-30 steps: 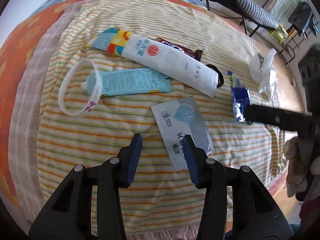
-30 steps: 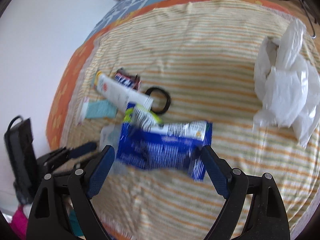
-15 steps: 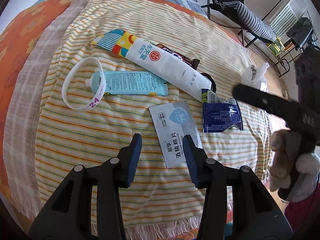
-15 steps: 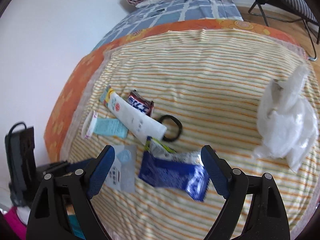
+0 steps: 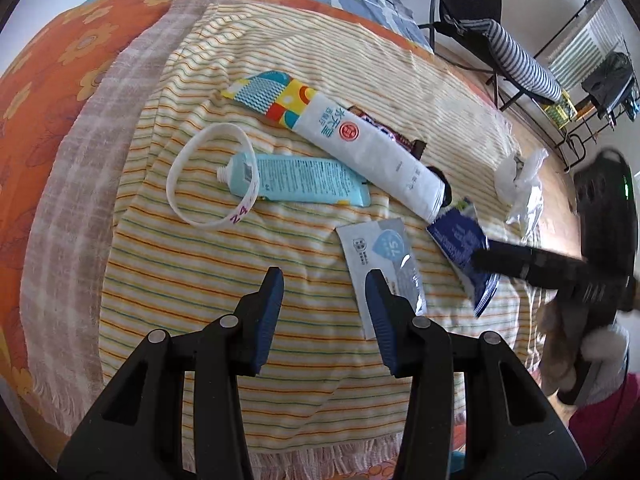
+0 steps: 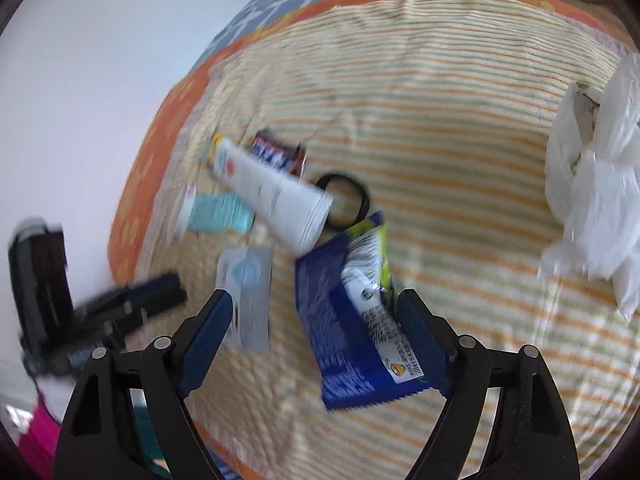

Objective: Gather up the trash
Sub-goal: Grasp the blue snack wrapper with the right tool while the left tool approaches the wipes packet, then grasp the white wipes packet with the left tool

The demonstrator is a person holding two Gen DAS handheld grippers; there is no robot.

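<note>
While both tools hang over the striped blanket (image 5: 200, 272), the scene reads left to right:
White wristband (image 5: 208, 176): left of centre in the left wrist view, looped round the neck of the teal tube (image 5: 296, 178).
Left gripper (image 5: 324, 304): bottom centre, jaws spread, nothing between them.
White tube (image 5: 372, 148): centre, lying diagonally.
Grey sachet (image 5: 384, 256): just above the left gripper's right finger.
Blue wrapper (image 6: 348, 320): lower centre of the right wrist view, flat between the right gripper's (image 6: 316, 336) wide-spread jaws, not pinched.
White plastic bag (image 6: 596, 184): right edge.
</note>
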